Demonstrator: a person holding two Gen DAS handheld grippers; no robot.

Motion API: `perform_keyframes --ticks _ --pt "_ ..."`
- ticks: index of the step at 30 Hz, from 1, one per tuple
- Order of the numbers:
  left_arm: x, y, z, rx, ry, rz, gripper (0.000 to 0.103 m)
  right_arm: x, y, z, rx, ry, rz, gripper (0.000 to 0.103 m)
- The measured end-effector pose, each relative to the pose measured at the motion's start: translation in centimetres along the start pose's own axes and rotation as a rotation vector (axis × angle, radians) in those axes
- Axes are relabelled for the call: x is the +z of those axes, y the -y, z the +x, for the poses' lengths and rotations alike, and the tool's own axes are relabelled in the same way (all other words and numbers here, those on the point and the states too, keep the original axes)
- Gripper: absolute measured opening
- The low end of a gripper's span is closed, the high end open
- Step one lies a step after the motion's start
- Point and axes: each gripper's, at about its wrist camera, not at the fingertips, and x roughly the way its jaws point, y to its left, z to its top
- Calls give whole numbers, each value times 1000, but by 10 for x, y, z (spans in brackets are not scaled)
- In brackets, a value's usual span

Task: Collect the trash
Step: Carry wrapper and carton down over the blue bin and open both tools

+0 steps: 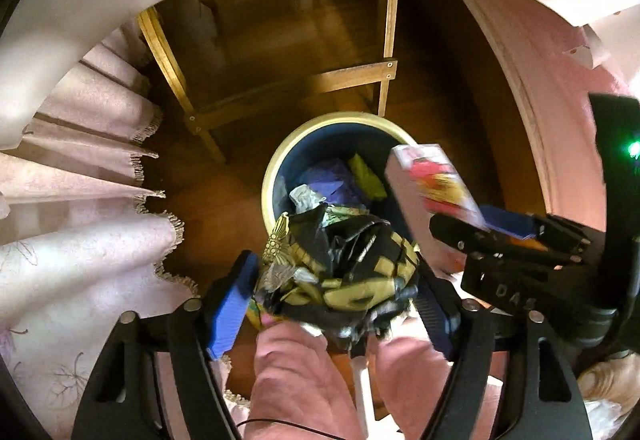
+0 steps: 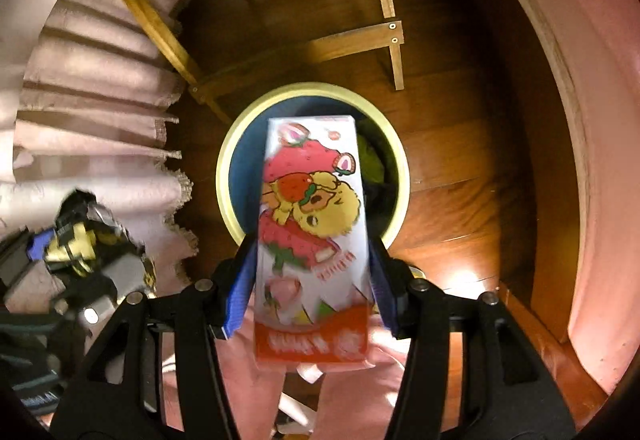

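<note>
Item 1: crumpled wrapper [image 1: 340,272], black and gold foil with a gold fan-shaped emblem on its left side; lower centre of the left wrist view. Held by the left gripper [image 1: 336,296], whose blue-padded jaws are set fairly wide and press on the wad from both sides.

Item 2: strawberry carton [image 2: 312,224], tall white box printed with red strawberries, a yellow cartoon figure and a red band at its near end; centre of the right wrist view. Held by the right gripper [image 2: 312,272], jaws closed on its long sides.

Item 3: waste bin [image 2: 228,144], round, cream rim, dark blue inside, on a wooden floor [image 2: 460,160]; directly beyond both held items. Contents: purple paper [image 1: 336,180], a yellow-green scrap [image 1: 368,176], white tissue [image 1: 304,196].

Surroundings: pink fringed cloth [image 1: 92,232] at left; wooden frame [image 1: 280,92] at top.
</note>
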Motion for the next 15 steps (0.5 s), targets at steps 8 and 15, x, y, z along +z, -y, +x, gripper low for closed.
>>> perform_keyframes --ticks 8,15 --pt "-4 -12 -18 28 43 0 89 -1 1 -13 7 29 22 69" --pt "0 -18 -49 37 78 -50 89 -3 -4 -36 8 49 22 69"
